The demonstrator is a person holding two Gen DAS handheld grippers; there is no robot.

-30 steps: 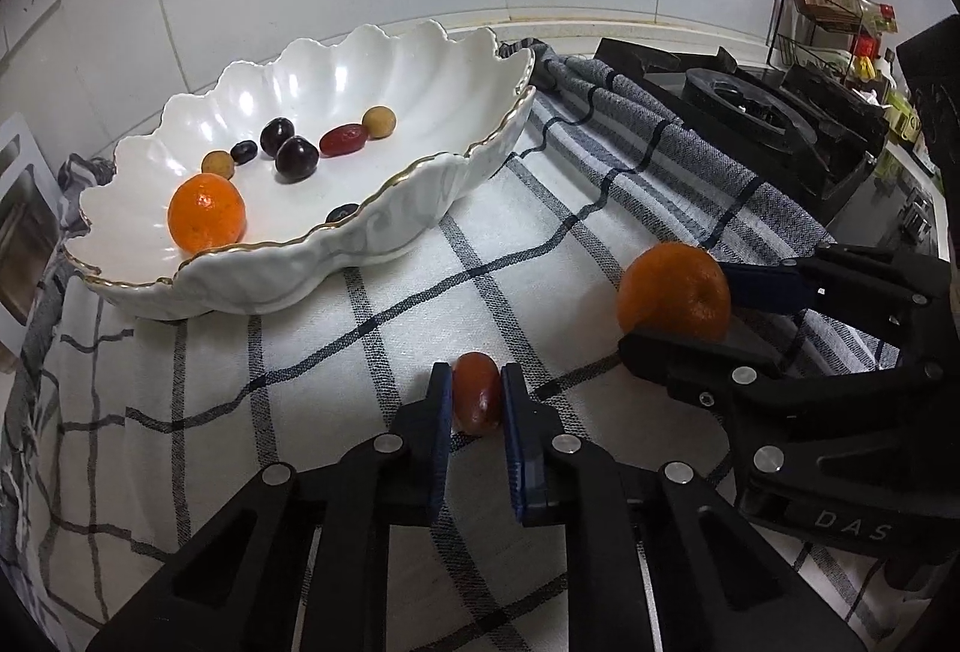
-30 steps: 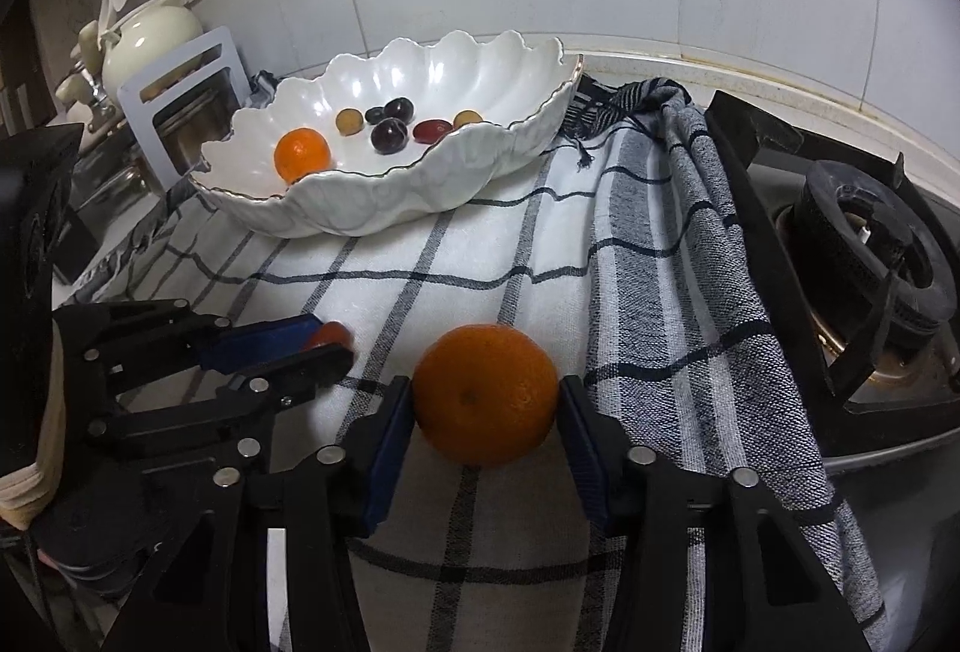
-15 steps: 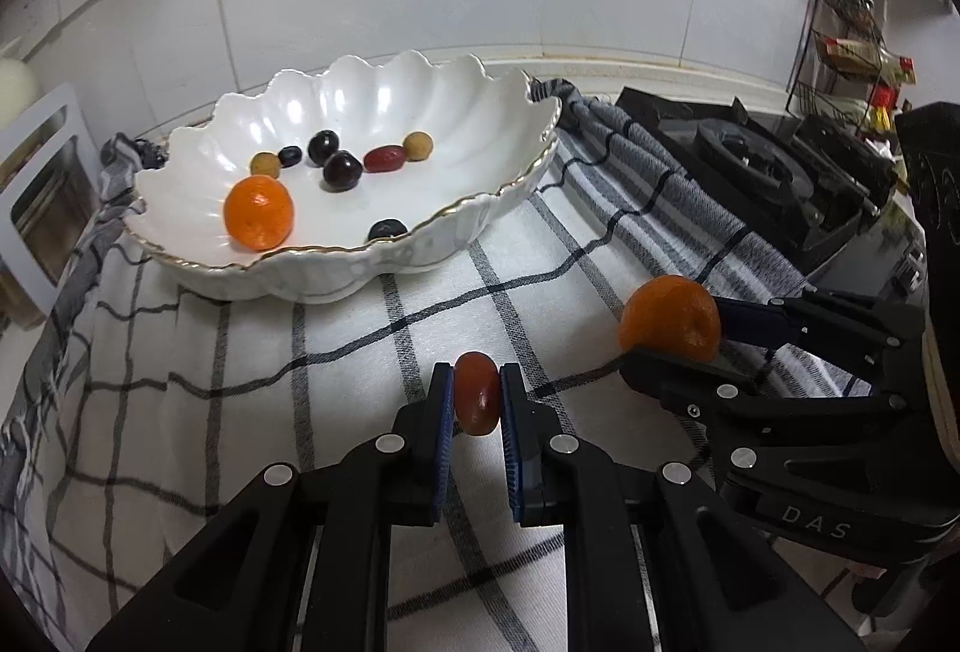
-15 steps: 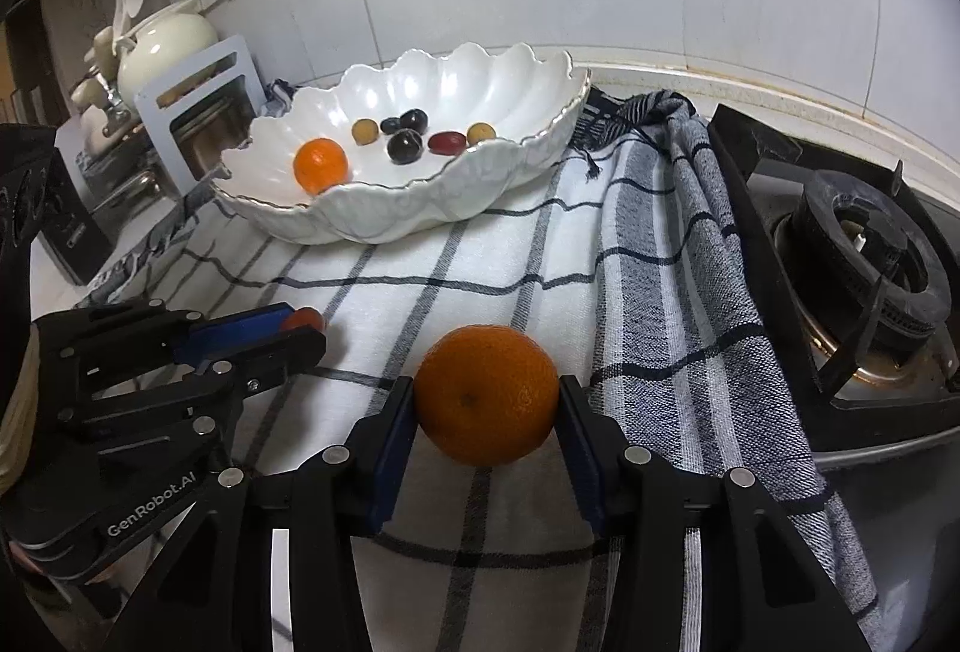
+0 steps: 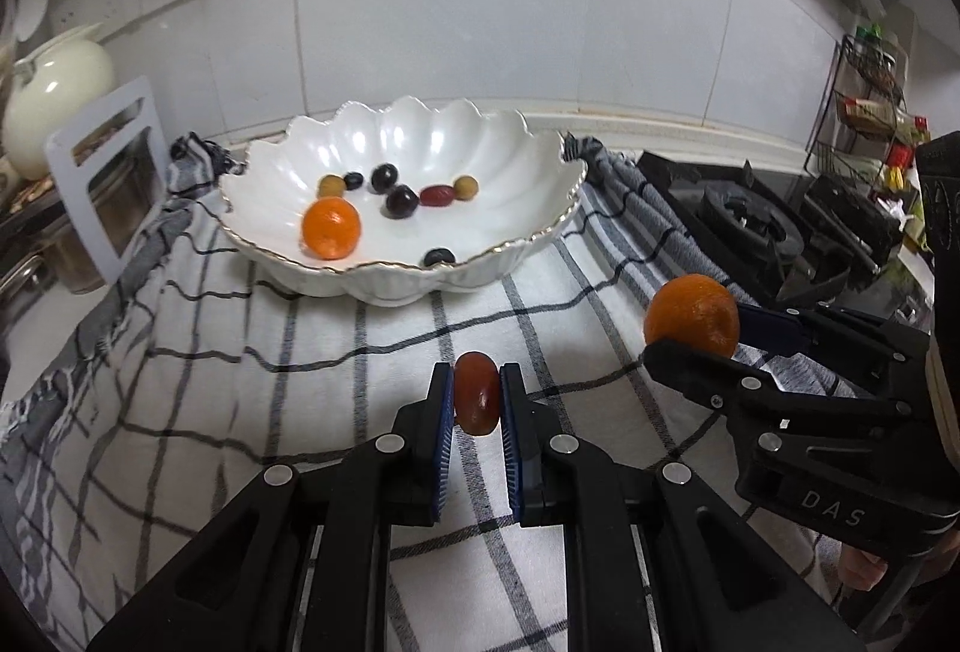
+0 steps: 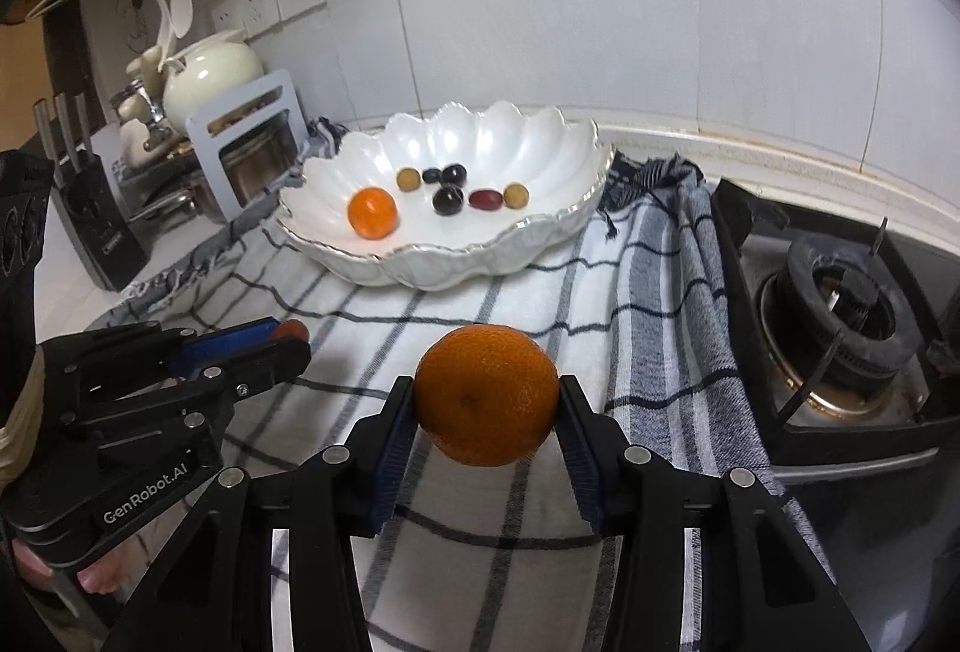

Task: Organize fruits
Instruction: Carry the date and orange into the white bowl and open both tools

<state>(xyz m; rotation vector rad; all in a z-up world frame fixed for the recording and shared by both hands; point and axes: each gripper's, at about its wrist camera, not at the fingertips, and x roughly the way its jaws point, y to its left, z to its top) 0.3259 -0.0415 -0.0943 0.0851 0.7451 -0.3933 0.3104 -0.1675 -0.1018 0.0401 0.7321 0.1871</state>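
My left gripper (image 5: 475, 397) is shut on a small red oval fruit (image 5: 476, 392), held above the checked cloth (image 5: 300, 412). My right gripper (image 6: 486, 400) is shut on an orange (image 6: 487, 392), also clear of the cloth; the same orange (image 5: 691, 314) shows at the right of the left wrist view. Beyond both stands a white scalloped bowl (image 5: 540, 159) with a gold rim. In it lie a smaller orange (image 5: 330, 227) and several small dark, red and yellowish fruits. The left gripper (image 6: 288, 340) shows at the left of the right wrist view.
A gas hob (image 6: 840, 304) lies right of the cloth. At the left stand a metal rack (image 6: 252, 147), a cream teapot (image 6: 210, 75) and a knife block (image 6: 96, 220). A spice shelf (image 5: 870, 111) stands far right. Tiled wall behind the bowl.
Both grippers have risen from the cloth with their fruits still held. The left one has rolled, so the bowl now looks level and more central.
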